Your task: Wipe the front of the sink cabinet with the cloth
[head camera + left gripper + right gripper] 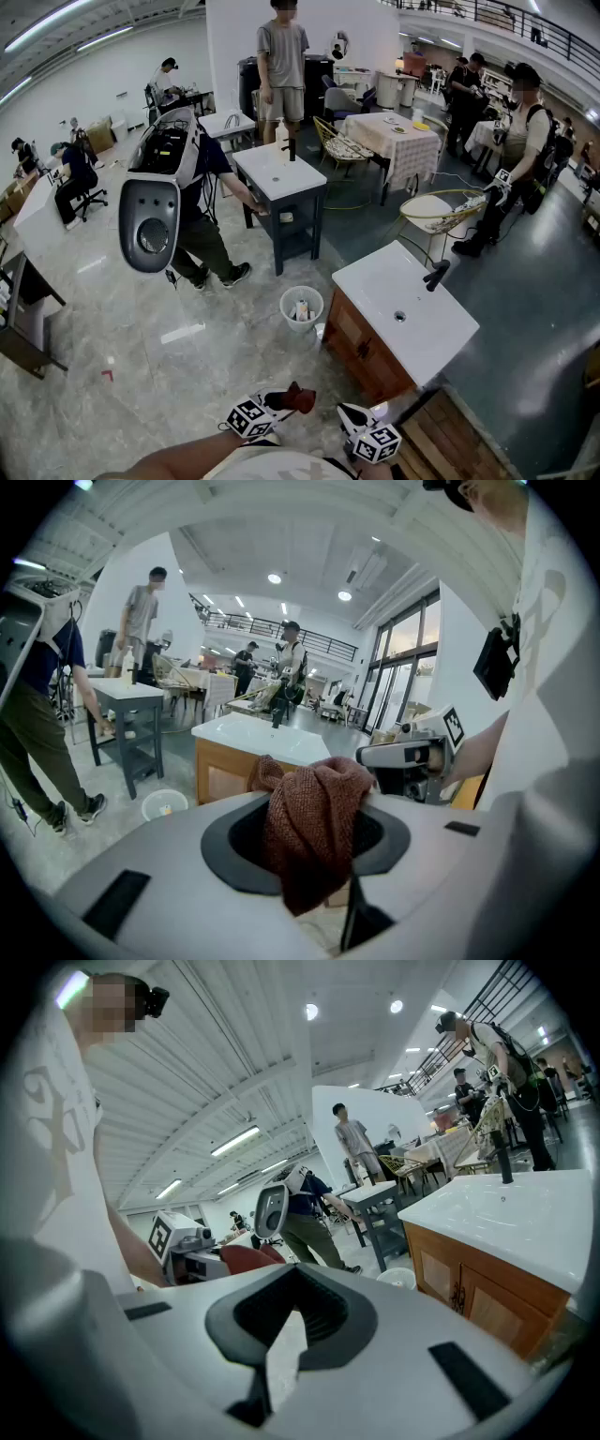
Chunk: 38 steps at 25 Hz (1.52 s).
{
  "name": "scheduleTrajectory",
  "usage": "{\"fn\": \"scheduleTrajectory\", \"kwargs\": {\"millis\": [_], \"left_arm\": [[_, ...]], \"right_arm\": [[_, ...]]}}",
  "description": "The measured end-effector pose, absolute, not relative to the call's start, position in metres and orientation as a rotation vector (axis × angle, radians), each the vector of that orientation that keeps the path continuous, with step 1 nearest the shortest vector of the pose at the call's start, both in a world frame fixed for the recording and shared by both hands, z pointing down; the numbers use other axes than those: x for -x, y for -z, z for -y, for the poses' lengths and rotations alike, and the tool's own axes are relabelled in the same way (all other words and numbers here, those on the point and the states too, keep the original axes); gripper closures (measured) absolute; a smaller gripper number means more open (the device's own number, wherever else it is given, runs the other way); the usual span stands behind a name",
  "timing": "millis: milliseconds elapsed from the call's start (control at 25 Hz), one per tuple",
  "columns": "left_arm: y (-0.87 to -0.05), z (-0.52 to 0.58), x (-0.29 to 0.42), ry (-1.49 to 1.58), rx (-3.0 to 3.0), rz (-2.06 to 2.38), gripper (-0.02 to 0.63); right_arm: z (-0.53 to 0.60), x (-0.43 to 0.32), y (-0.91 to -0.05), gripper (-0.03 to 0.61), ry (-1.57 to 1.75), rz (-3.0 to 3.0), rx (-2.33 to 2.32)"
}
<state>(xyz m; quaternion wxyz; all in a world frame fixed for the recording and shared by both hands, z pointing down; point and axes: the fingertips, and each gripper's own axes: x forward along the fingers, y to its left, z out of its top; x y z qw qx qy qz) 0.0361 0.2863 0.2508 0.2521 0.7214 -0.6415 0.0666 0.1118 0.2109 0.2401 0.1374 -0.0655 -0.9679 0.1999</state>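
Note:
The sink cabinet (361,345) stands just ahead of me, with a wooden front, a white top and a black faucet (436,275). My left gripper (281,405) is low in the head view, shut on a red-brown cloth (302,397). In the left gripper view the cloth (314,827) hangs bunched from the left gripper (314,808), short of the cabinet (225,771). My right gripper (361,422) is beside it, a little off the cabinet's near corner. In the right gripper view the right gripper (292,1309) is shut on nothing, with the cabinet front (478,1288) at the right.
A white waste bin (301,306) stands on the floor by the cabinet's left end. Beyond it is a dark blue table (281,202) with a person (202,234) leaning at it. A wooden platform (469,441) lies at the lower right. Several people stand farther off.

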Motion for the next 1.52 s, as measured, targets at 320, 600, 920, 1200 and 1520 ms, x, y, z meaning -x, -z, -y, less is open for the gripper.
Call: {"fn": "scheduleTrajectory", "kwargs": {"millis": [320, 600, 920, 1200, 1520], "left_arm": [[-0.252, -0.316, -0.038, -0.138, -1.902, 1.78, 0.472], [-0.226, -0.323, -0.012, -0.145, -1.929, 1.828, 0.472], [-0.235, -0.339, 0.004, -0.091, -1.888, 1.843, 0.472], [-0.244, -0.349, 0.03, -0.066, -1.886, 1.839, 0.472], [-0.248, -0.363, 0.063, -0.073, -1.928, 1.796, 0.472]], "right_arm": [[-0.235, -0.113, -0.243, 0.566, -0.618, 2.785, 0.176], [-0.232, -0.093, -0.225, 0.566, -0.562, 2.828, 0.176], [-0.235, -0.084, -0.217, 0.566, -0.575, 2.819, 0.124], [-0.23, -0.059, -0.223, 0.566, -0.569, 2.811, 0.072], [-0.236, -0.033, -0.221, 0.566, -0.567, 2.814, -0.039]]}}
